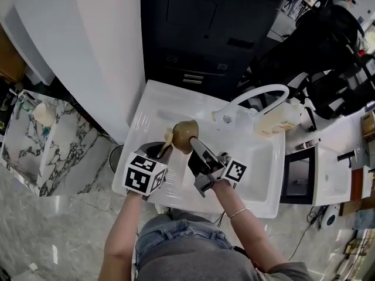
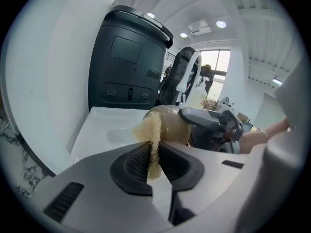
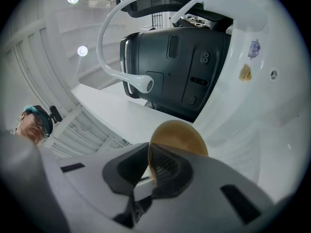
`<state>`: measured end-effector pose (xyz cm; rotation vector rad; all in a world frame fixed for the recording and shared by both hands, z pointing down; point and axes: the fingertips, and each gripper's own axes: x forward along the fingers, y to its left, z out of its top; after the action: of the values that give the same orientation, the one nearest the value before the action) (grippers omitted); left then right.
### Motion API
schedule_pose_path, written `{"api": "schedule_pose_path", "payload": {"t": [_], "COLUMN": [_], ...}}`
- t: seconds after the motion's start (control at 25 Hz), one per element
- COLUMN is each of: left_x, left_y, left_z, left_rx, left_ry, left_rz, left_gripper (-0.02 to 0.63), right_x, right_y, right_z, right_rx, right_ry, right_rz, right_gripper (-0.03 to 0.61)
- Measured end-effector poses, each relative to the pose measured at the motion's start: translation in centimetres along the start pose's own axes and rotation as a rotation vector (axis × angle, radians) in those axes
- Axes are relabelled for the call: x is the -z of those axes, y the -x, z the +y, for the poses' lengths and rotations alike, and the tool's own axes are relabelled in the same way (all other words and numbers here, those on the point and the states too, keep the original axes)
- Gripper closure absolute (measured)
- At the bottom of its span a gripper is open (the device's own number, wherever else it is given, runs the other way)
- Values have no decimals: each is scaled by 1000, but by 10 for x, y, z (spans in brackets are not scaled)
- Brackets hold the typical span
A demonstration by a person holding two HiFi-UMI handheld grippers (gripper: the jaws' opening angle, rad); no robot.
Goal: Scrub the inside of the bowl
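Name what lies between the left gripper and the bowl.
A fibrous scrub pad, clamped by the left gripper, reaching the bowl; clearest in the left gripper view.

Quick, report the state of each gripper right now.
Left gripper: closed, fingers clamping the scrub pad.
Right gripper: closed, fingers pinching the rim of the bowl.

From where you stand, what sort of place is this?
Probably a kitchen-style washing station, perhaps set up inside a lab or office: a white sink with a curved faucet, a bottle of yellowish liquid beside it, and a bowl held above the sink.
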<state>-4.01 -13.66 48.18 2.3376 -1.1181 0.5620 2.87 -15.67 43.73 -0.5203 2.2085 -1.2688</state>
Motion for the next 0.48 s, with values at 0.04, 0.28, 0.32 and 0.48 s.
{"api": "schedule_pose_path", "payload": {"t": [0.04,0.28,0.32,0.48], "left_x": [0,-3,-4,-7], "left_y": [0,2,2,5], "left_z": [-2,-11,-13,-20], "left_rx": [3,7,9,17], "left_ry": [-2,-21,-22,-29], "left_rz": [1,10,10,7], "left_gripper": [569,568,568,568], "right_x": [-1,-1,0,2], "right_y": [-1,-4,-4,-4], "right_z": [-1,-4,-5,-6], "right_rx": [6,29,33,50], "right_ry": [5,21,26,47], "right_rz": [-3,5,8,23], "right_gripper": [557,555,555,555]}}
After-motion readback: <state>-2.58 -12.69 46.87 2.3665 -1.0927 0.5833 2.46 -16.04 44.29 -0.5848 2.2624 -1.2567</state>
